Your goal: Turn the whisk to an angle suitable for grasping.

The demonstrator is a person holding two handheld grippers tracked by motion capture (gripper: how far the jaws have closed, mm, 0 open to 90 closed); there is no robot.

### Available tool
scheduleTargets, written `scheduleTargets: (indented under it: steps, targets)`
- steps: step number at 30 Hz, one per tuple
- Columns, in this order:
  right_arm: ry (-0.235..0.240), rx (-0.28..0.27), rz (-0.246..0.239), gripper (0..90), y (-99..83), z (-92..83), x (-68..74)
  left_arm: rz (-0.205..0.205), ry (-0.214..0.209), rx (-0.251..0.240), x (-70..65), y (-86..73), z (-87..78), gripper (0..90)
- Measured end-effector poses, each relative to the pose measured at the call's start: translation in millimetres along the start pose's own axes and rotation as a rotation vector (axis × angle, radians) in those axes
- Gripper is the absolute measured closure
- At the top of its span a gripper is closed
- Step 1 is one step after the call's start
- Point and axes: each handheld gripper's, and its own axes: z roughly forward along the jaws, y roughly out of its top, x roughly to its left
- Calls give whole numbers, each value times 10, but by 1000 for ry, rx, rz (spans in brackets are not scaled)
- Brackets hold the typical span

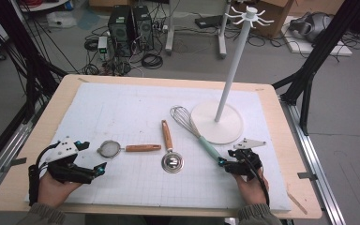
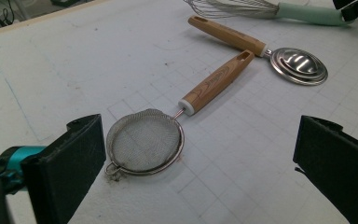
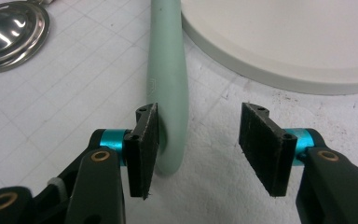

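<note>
Three utensils lie on the white mat (image 1: 122, 112) of the worktop (image 1: 37, 126) beside a white hook stand (image 1: 217, 123): a whisk (image 1: 192, 129) whose wires rest against the stand's base, a wood-handled scoop (image 1: 170, 152) just left of it, and a mesh strainer (image 1: 122, 149) farther left. The right gripper (image 3: 198, 135) sits open around the end of the whisk's mint handle, one pad touching it. The left gripper (image 2: 200, 154) rests wide open, near the strainer.

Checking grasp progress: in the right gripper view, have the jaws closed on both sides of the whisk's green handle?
No: the right gripper is open, its left pad touching the whisk handle, the other apart.
</note>
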Motion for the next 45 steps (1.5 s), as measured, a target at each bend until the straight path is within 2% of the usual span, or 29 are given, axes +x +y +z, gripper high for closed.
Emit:
scheduleTargets:
  steps: [8,11,15,18,28,34,39,45]
  targets:
    - [12,-4,-5,454,5,10,-30,1,-8,-5,-1,-5,6,27]
    - [8,-6,-22,442,10,14,-18,3,-12,-4,7,-6,10,28]
    - [34,-28,-51,420,28,19,6,-2,-17,-9,10,-3,21,28]
    - [37,-39,-63,413,34,15,8,-4,-24,-10,22,-2,38,27]
    - [95,-70,-59,405,119,64,-34,-6,-24,-17,12,0,31,27]
    - [133,-67,-72,424,162,111,-41,-5,-23,-18,15,-1,34,28]
    - [123,-68,-105,452,189,115,-17,-4,-24,-17,17,-4,35,28]
    - [127,-46,-118,485,219,138,0,0,-22,-19,15,2,29,28]
